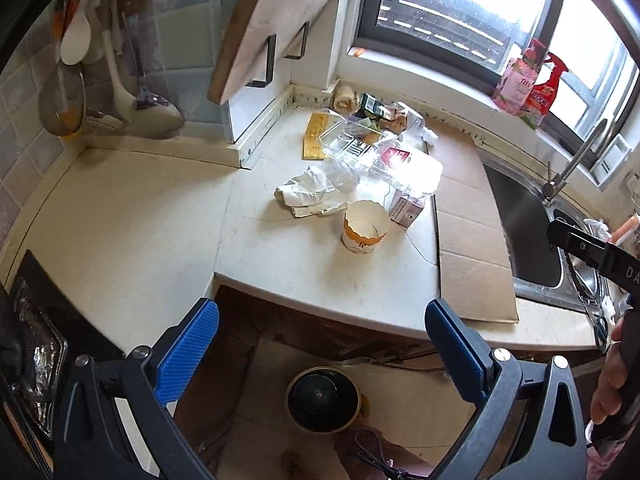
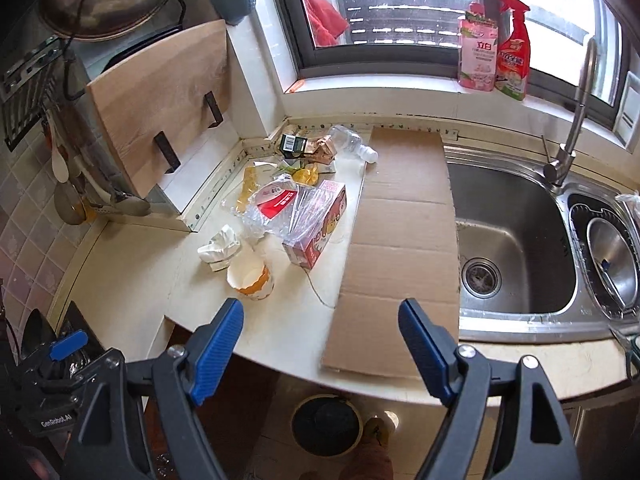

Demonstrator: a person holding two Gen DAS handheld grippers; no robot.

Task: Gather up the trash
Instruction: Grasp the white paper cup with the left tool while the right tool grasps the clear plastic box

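Observation:
A heap of trash lies on the white counter [image 1: 132, 240] in the corner under the window. It includes a torn paper cup [image 1: 365, 228] [image 2: 250, 278], a crumpled tissue [image 1: 310, 194] [image 2: 220, 248], clear plastic packaging [image 1: 360, 148] [image 2: 280, 208], a pink carton [image 2: 320, 232] and a plastic bottle [image 2: 352, 142]. A round dark bin [image 1: 322, 400] [image 2: 326, 424] stands on the floor below the counter edge. My left gripper [image 1: 322, 312] is open and empty, short of the counter edge. My right gripper [image 2: 322, 308] is open and empty above the front edge, well short of the cup.
A flat cardboard sheet [image 2: 400, 240] [image 1: 468, 220] lies between the trash and the steel sink [image 2: 512, 232]. A tap [image 2: 576, 112] stands behind the sink, two bottles [image 2: 494, 48] on the sill. A cutting board [image 2: 160, 92] leans at the left, utensils [image 1: 80, 80] hang on the tiled wall.

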